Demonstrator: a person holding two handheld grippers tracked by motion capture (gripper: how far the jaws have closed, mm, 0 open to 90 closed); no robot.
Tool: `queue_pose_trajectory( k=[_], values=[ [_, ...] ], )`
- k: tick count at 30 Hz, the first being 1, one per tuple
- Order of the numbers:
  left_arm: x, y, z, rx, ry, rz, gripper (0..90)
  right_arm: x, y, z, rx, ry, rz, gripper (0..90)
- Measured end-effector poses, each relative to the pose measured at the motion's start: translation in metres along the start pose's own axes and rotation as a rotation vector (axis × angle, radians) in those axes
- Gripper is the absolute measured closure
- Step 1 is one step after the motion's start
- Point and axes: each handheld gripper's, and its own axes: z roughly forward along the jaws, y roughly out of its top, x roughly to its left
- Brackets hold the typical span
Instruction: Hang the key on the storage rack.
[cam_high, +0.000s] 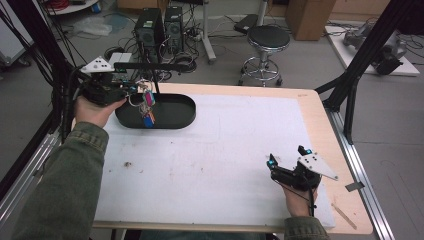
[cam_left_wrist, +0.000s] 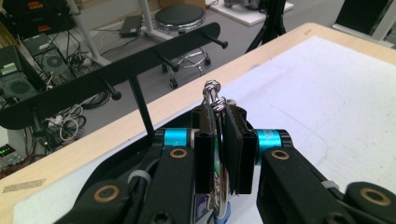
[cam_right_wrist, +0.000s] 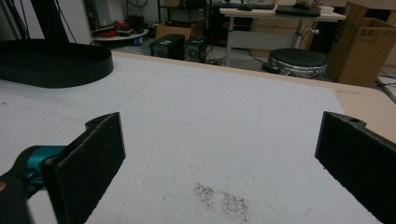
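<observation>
The key bunch (cam_high: 147, 106) hangs lengthwise down over the black tray (cam_high: 175, 117), clamped in the left gripper (cam_high: 131, 92), the hook rail (cam_left_wrist: 116, 81) just at its eleven o'clock. The right gripper (cam_high: 287, 159) gapes empty, well apart.

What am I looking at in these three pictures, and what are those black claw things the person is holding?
They are hand-held grippers, two-jawed tongs, each carrying its own camera. The high view looks down on a white-covered table. The other two pictures look along each gripper's jaws. The left gripper is shut on a bunch of keys, lifted over a black oval tray that has a hook rack standing above it. The right gripper is open and holds nothing, resting low near the table's right side.
</observation>
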Motion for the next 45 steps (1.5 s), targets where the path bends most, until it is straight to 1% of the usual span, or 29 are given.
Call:
queue_pose_trajectory(
  k=[4, 6, 9, 12, 13, 15, 18, 19, 21, 27, 29, 31, 33, 35, 36, 40, 42, 43, 44, 45],
  values=[
    [0.003, 0.005, 0.001, -0.001, 0.003, 0.002, 82.4, 0.000, 0.000, 0.001, -0.001, -0.002, -0.007, 0.5],
    [0.003, 0.007, 0.002, -0.006, 0.002, 0.002, 82.4, 0.000, 0.000, 0.001, 0.002, 0.000, -0.001, 0.5],
    [0.004, 0.009, 0.004, 0.000, 0.004, 0.004, 82.4, 0.000, 0.000, 0.000, 0.002, 0.000, -0.001, 0.5],
    [0.005, 0.011, 0.008, 0.001, 0.005, -0.006, 82.4, 0.000, 0.000, 0.000, 0.000, -0.002, 0.001, 0.5],
    [0.005, 0.011, 0.010, 0.002, 0.008, -0.004, 82.4, 0.000, 0.000, 0.000, 0.000, -0.001, 0.002, 0.5],
    [0.005, 0.014, 0.014, 0.003, 0.002, -0.001, 82.4, 0.000, 0.000, 0.001, -0.003, -0.001, -0.004, 0.5],
    [0.003, 0.020, 0.018, 0.010, -0.004, 0.010, 82.4, 0.001, 0.000, 0.000, -0.001, -0.003, 0.001, 0.5],
    [0.003, 0.022, 0.019, 0.008, -0.002, 0.016, 82.4, 0.000, 0.000, 0.000, 0.000, -0.002, 0.001, 0.5],
    [0.002, 0.025, 0.020, 0.004, -0.010, 0.011, 82.4, -0.001, 0.000, 0.000, 0.000, -0.003, 0.003, 0.5],
    [-0.002, 0.035, 0.025, 0.010, -0.018, 0.032, 82.4, -0.001, 0.000, -0.001, 0.000, -0.004, 0.001, 0.5],
    [-0.002, 0.039, 0.025, 0.010, -0.019, 0.041, 82.4, -0.001, 0.000, -0.001, 0.000, -0.005, 0.002, 0.5],
    [-0.002, 0.041, 0.027, 0.008, -0.025, 0.039, 82.4, -0.001, 0.000, -0.001, 0.000, -0.005, 0.006, 0.5],
    [0.000, 0.043, 0.029, 0.008, -0.022, 0.043, 82.4, -0.001, 0.000, -0.001, -0.001, -0.006, 0.004, 0.5],
    [0.002, 0.045, 0.033, 0.003, -0.021, 0.036, 82.4, -0.001, 0.000, -0.001, -0.005, -0.007, 0.000, 0.5],
    [0.003, 0.045, 0.035, 0.000, -0.018, 0.030, 82.3, -0.001, 0.000, -0.001, 0.000, -0.005, 0.008, 0.5],
    [0.006, 0.046, 0.045, 0.010, -0.019, 0.028, 82.4, -0.002, 0.000, -0.001, -0.005, -0.006, 0.005, 0.5],
    [0.008, 0.046, 0.048, 0.001, -0.026, 0.012, 82.4, -0.002, 0.000, -0.001, -0.005, -0.006, 0.008, 0.5],
    [0.009, 0.045, 0.050, -0.001, -0.036, -0.004, 82.3, -0.002, 0.000, -0.002, -0.003, -0.007, 0.008, 0.5],
    [0.009, 0.045, 0.053, 0.007, -0.046, -0.003, 82.3, -0.002, 0.000, -0.002, -0.004, -0.006, 0.010, 0.5],
    [0.009, 0.044, 0.055, 0.010, -0.042, 0.003, 82.4, -0.002, 0.000, -0.002, -0.003, -0.006, 0.009, 0.5]
  ],
)
